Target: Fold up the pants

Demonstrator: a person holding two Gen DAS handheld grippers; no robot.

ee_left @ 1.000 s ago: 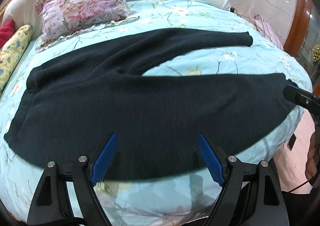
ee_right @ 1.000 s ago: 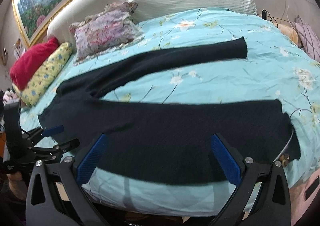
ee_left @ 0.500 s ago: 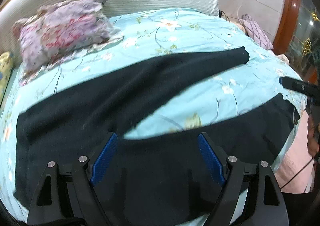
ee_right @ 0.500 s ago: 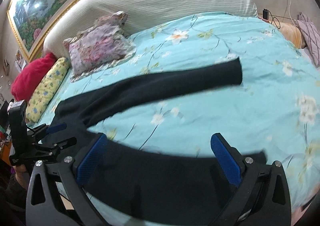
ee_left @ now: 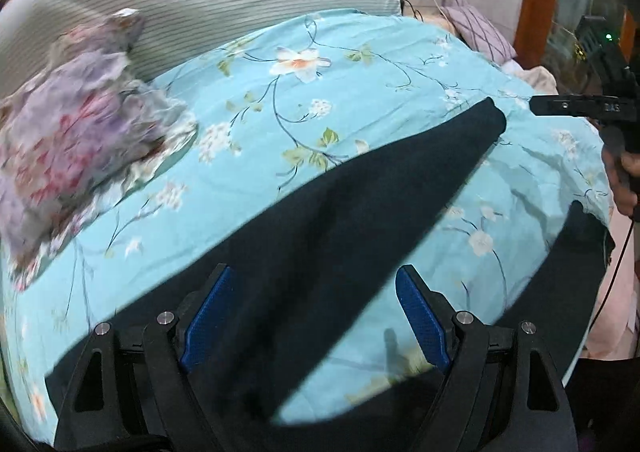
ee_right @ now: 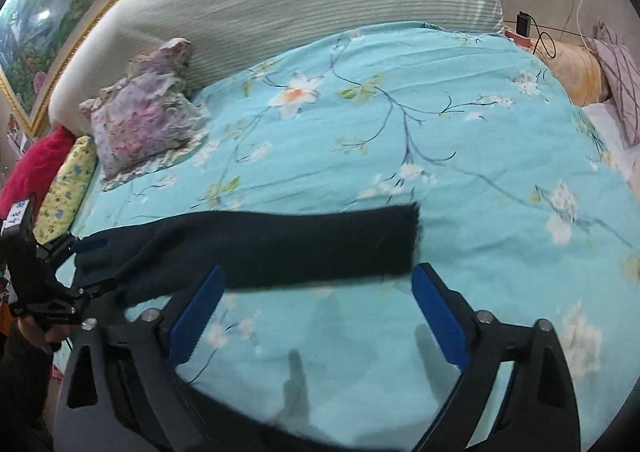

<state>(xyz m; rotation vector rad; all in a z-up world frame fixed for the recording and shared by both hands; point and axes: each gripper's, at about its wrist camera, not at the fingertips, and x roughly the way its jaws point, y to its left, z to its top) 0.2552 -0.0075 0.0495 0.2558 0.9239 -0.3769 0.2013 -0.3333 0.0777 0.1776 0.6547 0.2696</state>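
Observation:
Black pants (ee_left: pixel 352 212) lie spread flat on the light blue floral bedspread (ee_left: pixel 320 100), legs apart. My left gripper (ee_left: pixel 316 312) is open and empty, hovering over the far leg near the crotch. My right gripper (ee_right: pixel 316 300) is open and empty, hovering just short of the far leg (ee_right: pixel 280 248) and its cuff end (ee_right: pixel 404 240). The near leg (ee_left: pixel 568 276) runs under both grippers. Each gripper shows in the other's view: the right one (ee_left: pixel 576 108) at the right edge, the left one (ee_right: pixel 52 272) at the left edge.
A purple floral pillow (ee_left: pixel 72 132) lies at the back left by the white striped headboard (ee_right: pixel 280 0). Red (ee_right: pixel 32 168) and yellow (ee_right: pixel 68 188) pillows sit at the far left. A purple checked cushion (ee_right: pixel 616 76) and a charger (ee_right: pixel 522 26) lie beyond the bed's right side.
Both grippers have moved forward across the bed, from over the near leg to over the far leg. Both stay open and empty; the pants have not moved.

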